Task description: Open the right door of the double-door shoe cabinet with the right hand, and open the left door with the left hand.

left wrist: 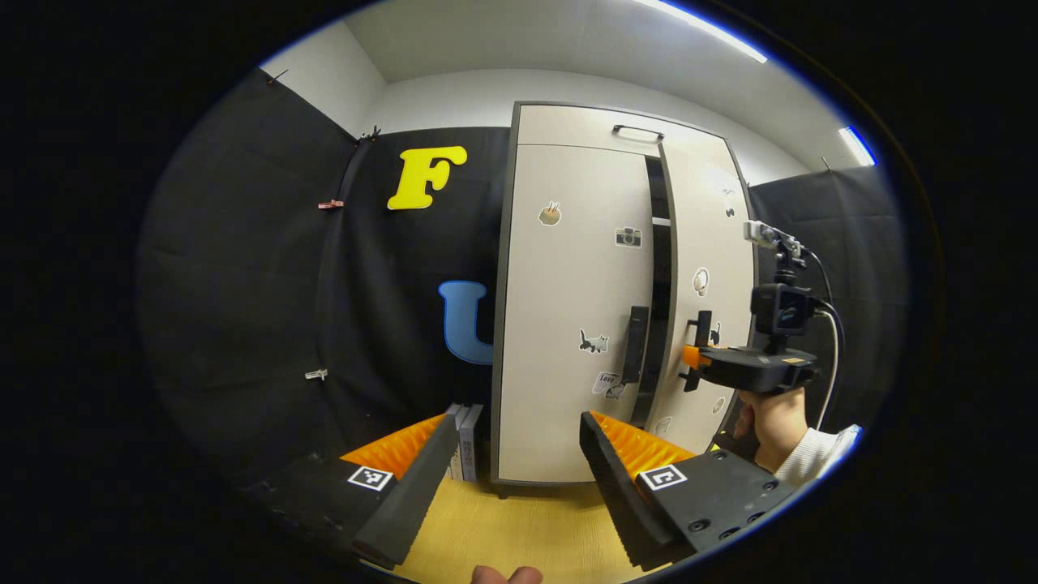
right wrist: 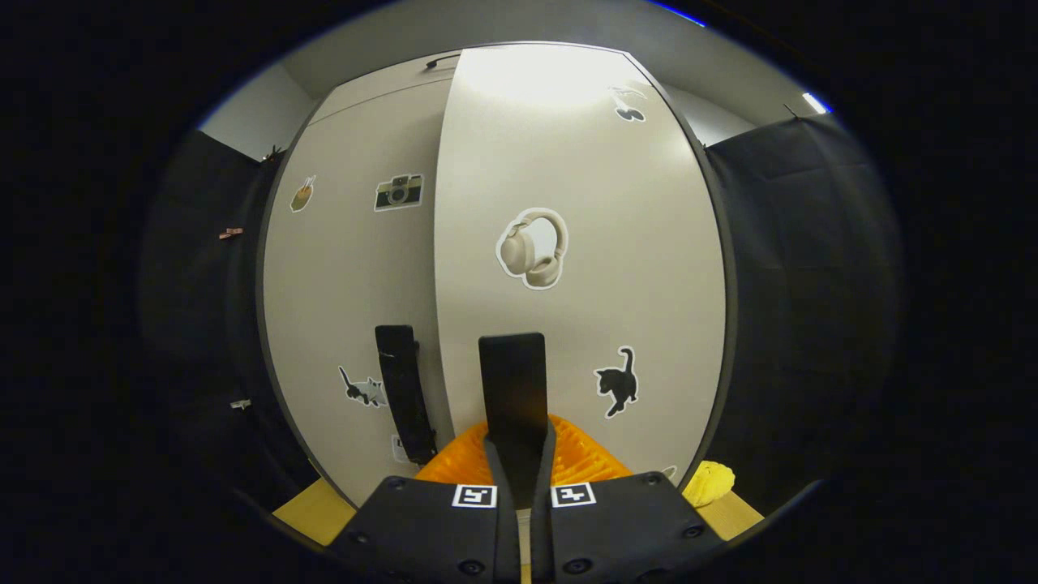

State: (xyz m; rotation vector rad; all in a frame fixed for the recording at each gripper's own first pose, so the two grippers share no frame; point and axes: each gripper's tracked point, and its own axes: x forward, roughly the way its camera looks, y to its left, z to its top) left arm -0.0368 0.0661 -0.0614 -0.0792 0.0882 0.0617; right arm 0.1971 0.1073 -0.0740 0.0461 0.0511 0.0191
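Pulling the right door (left wrist: 705,276) is the step in hand: your right hand-held gripper (right wrist: 517,442) is clenched on the right door's handle (right wrist: 512,381), and in the left gripper view that door already stands slightly ajar, a dark gap showing between it and the left door (left wrist: 568,308). Judging from this, you need to swing it wider on its hinge, then bring your left hand-held gripper (left wrist: 515,478), which hangs released and well apart from the cabinet, up to the left door's handle (left wrist: 635,345). The cabinet's inside is too dark to make out, its foot is partly cut off behind your fingers, and the small yellow thing (right wrist: 708,483) by the base is unclear
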